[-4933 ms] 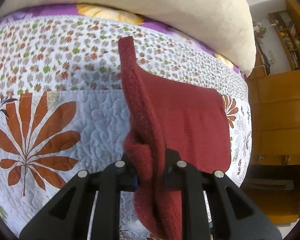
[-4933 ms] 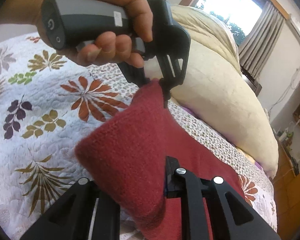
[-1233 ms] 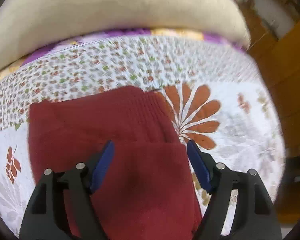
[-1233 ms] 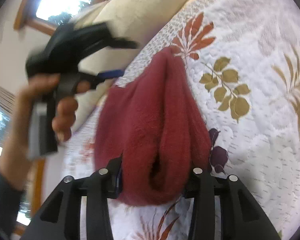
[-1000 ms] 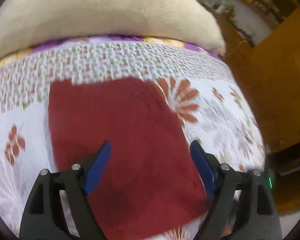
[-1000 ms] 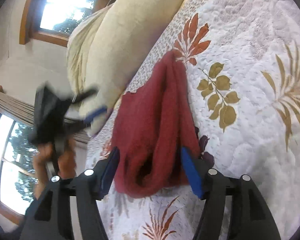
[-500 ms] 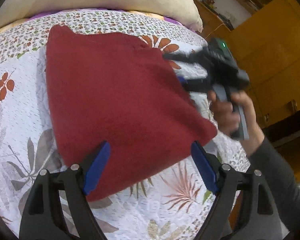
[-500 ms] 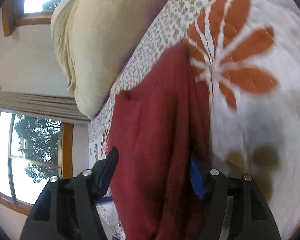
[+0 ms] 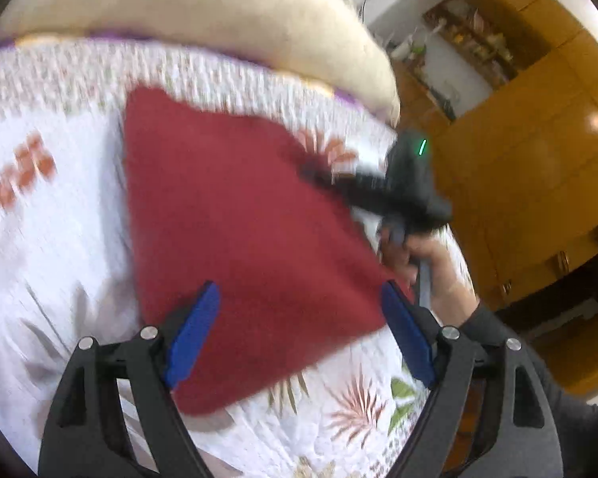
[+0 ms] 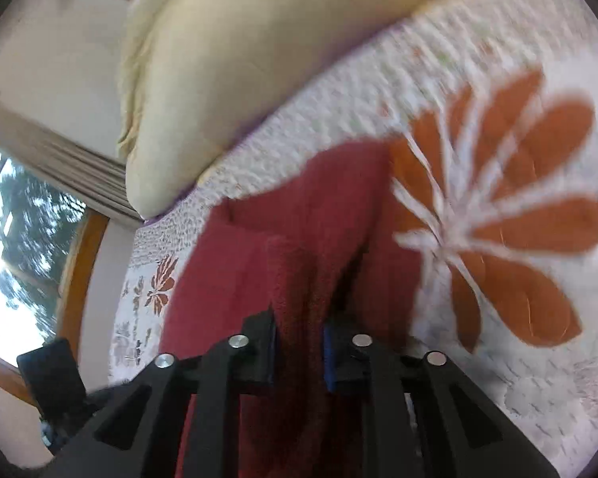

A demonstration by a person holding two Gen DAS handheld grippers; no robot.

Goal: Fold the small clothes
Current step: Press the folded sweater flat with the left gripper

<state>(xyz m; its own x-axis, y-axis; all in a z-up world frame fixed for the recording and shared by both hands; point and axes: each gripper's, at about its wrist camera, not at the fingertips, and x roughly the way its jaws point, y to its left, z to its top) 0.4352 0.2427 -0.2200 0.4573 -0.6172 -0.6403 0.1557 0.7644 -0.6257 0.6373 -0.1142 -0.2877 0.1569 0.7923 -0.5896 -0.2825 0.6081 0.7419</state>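
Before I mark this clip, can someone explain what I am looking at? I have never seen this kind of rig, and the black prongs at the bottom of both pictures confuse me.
There is no robot here. A person holds a hand-held gripper in each hand, and each carries a fisheye camera looking forward along its two fingers. Those black prongs are the fingers.

The left wrist view shows the left hand-held gripper with its blue-padded fingers spread wide, holding nothing. Below lies a red garment on a white quilt printed with leaves, with a cream pillow behind. At the right edge you see the person's other hand and its device reaching the garment's far side.

The right wrist view shows the right hand-held gripper with its fingers closed on a bunched fold of the same red garment.

Both pictures are blurred by motion.
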